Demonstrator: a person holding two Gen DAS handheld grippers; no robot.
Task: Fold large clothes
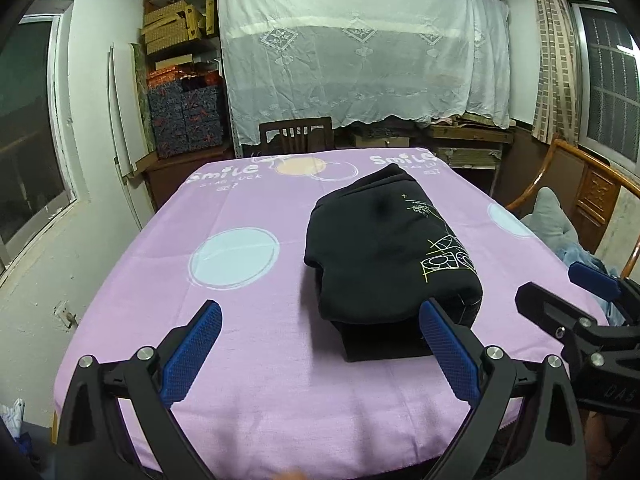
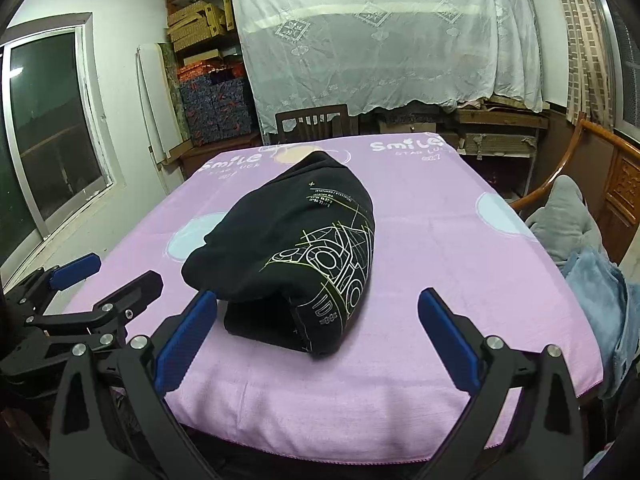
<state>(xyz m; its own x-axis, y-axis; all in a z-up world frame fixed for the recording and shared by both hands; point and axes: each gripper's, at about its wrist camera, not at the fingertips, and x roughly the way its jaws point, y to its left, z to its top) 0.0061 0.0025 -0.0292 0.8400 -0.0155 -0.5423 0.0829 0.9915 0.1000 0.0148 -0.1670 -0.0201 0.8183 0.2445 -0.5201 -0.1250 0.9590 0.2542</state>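
A black garment (image 1: 390, 252) with a yellow-white line print lies folded in a thick bundle on the purple tablecloth (image 1: 248, 320). In the right wrist view the same bundle (image 2: 296, 256) sits left of centre on the cloth (image 2: 440, 264). My left gripper (image 1: 320, 354) is open, wide, over the near part of the table, its right pad (image 1: 448, 352) just in front of the bundle's near edge. My right gripper (image 2: 316, 340) is also open and empty, its left pad (image 2: 186, 344) close to the bundle's near corner. Nothing is between either pair of pads.
A dark wooden chair (image 1: 296, 136) stands at the table's far edge before a white lace cloth (image 1: 360, 48) over furniture. Stacked boxes (image 1: 184, 116) fill shelves at the back left. At the right, grey and blue clothes (image 2: 580, 252) lie on a wooden armchair (image 2: 600, 168).
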